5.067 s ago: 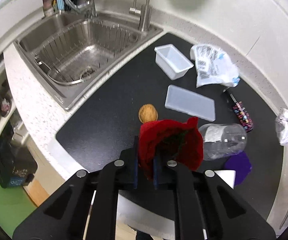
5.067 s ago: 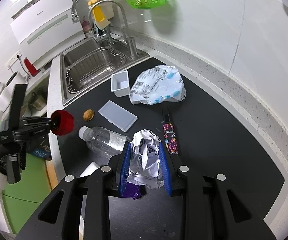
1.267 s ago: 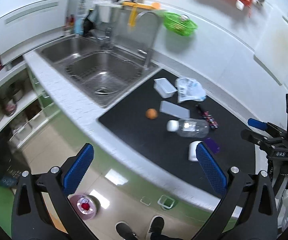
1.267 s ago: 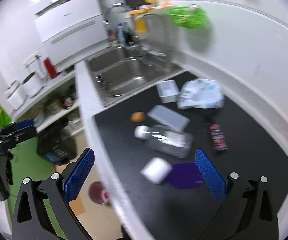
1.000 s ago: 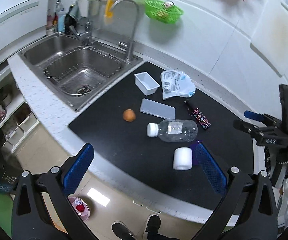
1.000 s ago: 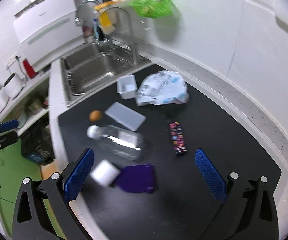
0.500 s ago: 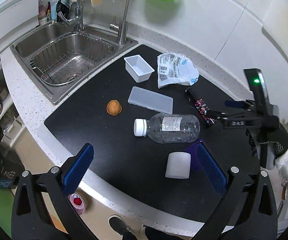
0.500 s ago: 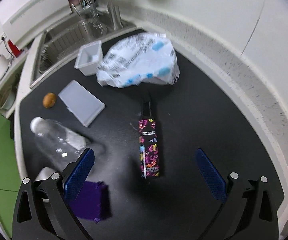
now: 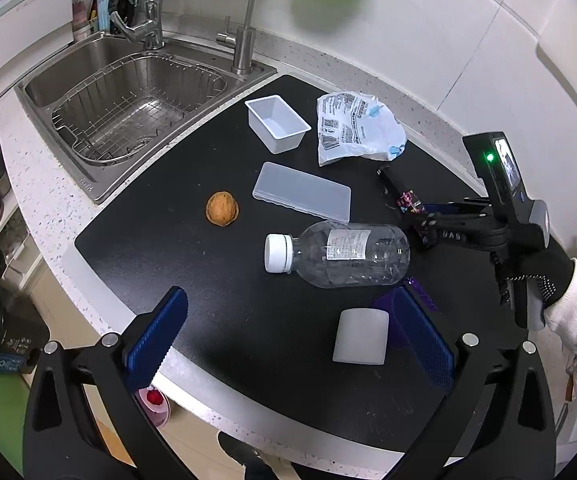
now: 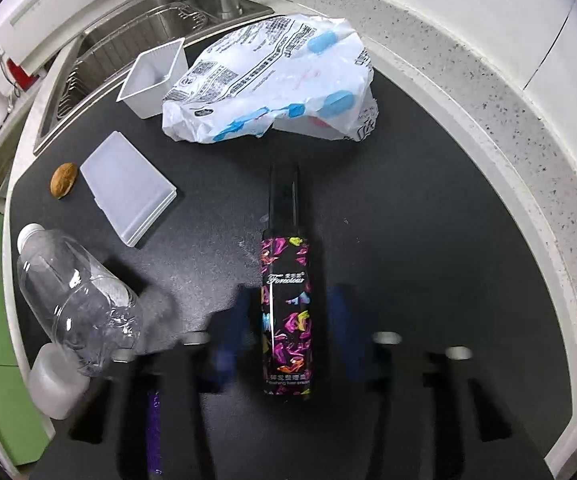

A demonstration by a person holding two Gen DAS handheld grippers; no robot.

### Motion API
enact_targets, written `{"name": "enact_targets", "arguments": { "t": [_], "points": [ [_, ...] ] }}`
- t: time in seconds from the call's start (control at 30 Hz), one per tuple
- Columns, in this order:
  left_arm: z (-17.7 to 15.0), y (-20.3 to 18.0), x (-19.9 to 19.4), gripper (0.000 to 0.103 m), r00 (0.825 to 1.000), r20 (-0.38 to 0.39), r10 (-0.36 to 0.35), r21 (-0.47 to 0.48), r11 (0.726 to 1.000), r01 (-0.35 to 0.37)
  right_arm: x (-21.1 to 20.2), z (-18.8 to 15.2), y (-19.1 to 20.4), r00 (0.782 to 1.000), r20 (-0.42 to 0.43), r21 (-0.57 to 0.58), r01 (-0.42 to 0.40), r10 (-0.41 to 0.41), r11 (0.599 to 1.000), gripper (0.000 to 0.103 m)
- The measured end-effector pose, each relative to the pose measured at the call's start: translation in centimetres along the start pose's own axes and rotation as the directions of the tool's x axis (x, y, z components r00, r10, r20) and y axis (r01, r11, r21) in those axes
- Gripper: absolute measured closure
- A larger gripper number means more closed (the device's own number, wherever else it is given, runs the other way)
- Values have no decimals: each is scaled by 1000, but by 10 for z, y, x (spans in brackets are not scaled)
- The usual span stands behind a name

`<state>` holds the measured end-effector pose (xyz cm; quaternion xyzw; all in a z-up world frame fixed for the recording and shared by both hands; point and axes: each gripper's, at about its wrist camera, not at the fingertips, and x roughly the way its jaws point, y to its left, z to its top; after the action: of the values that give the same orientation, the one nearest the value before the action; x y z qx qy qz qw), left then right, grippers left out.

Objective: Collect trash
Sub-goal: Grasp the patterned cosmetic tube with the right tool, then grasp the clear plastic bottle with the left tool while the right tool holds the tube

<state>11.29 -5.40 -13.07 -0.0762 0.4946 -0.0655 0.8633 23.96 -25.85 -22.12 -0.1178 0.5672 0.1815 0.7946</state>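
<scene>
A black tube with a colourful print lies on the black mat. My right gripper is low over it, one blurred pad on each side. Its jaws are closing, and a gap still shows between the pads and the tube. In the left wrist view, the right gripper hangs over the tube, held by a gloved hand. My left gripper stands open and empty over the mat's front edge. A clear plastic bottle lies just beyond it. A small white cylinder and a purple scrap lie by its right finger.
A white printed bag, an open white tub, a flat clear lid and a walnut lie further back on the mat. The steel sink is at back left. A pink bin stands on the floor.
My right gripper has dropped onto the printed tube and its wide jaws have narrowed around it. The left gripper has sunk closer to the counter. Both dropped their earlier loads.
</scene>
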Motion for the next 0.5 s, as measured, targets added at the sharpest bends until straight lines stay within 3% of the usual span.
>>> {"name": "enact_targets", "arguments": {
  "t": [0.27, 0.37, 0.5],
  "points": [
    [12, -8, 6, 3, 1000, -12, -15, 71, 997, 16, -28, -12, -7, 999, 27, 32, -36, 35, 999, 81],
    [20, -14, 12, 3, 999, -30, -40, 131, 990, 44, -45, -19, -9, 998, 38, 34, -53, 52, 998, 81],
    [33, -24, 29, 3, 995, -82, -62, 268, 960, 82, -64, -23, -13, 996, 52, 60, -71, 68, 996, 81]
  ]
}}
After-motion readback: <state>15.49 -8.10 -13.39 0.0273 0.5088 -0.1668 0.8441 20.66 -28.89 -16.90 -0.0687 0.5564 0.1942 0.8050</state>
